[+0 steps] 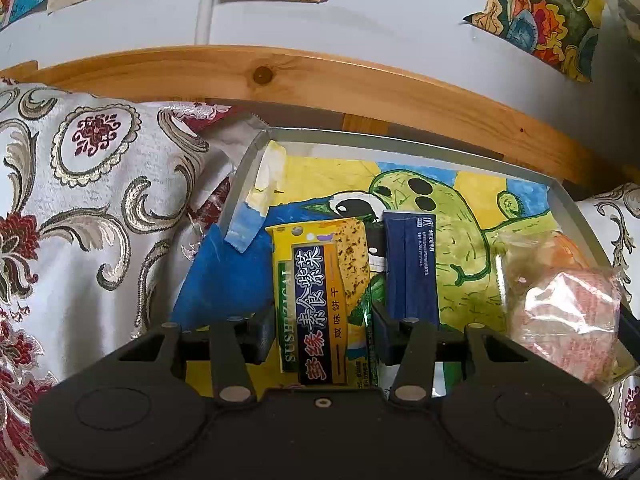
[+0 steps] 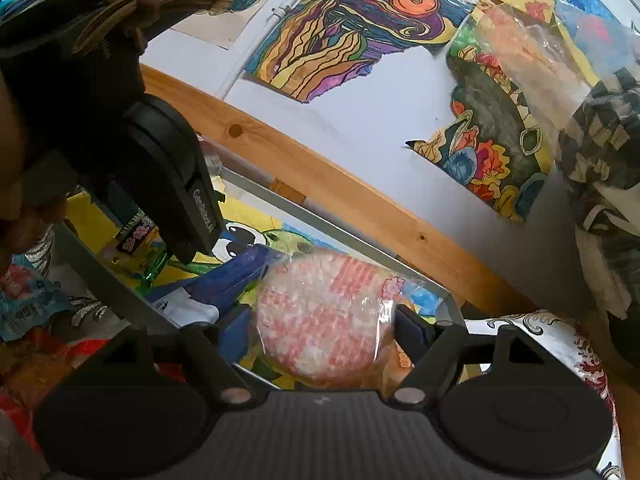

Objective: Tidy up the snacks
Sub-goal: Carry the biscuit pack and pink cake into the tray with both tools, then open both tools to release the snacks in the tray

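Note:
A grey tray [image 1: 400,139] lined with a painted sheet lies below a wooden rail. My left gripper [image 1: 322,336] is shut on a yellow cracker packet [image 1: 320,292] held just over the tray's lining. A dark blue packet [image 1: 410,268] lies flat in the tray beside it. My right gripper [image 2: 324,332] is shut on a round pink-and-white snack in clear wrap [image 2: 324,316], over the tray's right end; that snack [image 1: 568,320] also shows in the left wrist view. The left gripper [image 2: 172,184] with its yellow packet [image 2: 134,240] appears at the upper left of the right wrist view.
Patterned silver-and-red cloth [image 1: 80,200] surrounds the tray. A wooden rail [image 1: 280,76] and a white wall with taped paintings [image 2: 352,40] close the far side. More snack bags [image 2: 32,308] lie outside the tray's near rim [image 2: 112,280]. A hand [image 2: 16,208] holds the left gripper.

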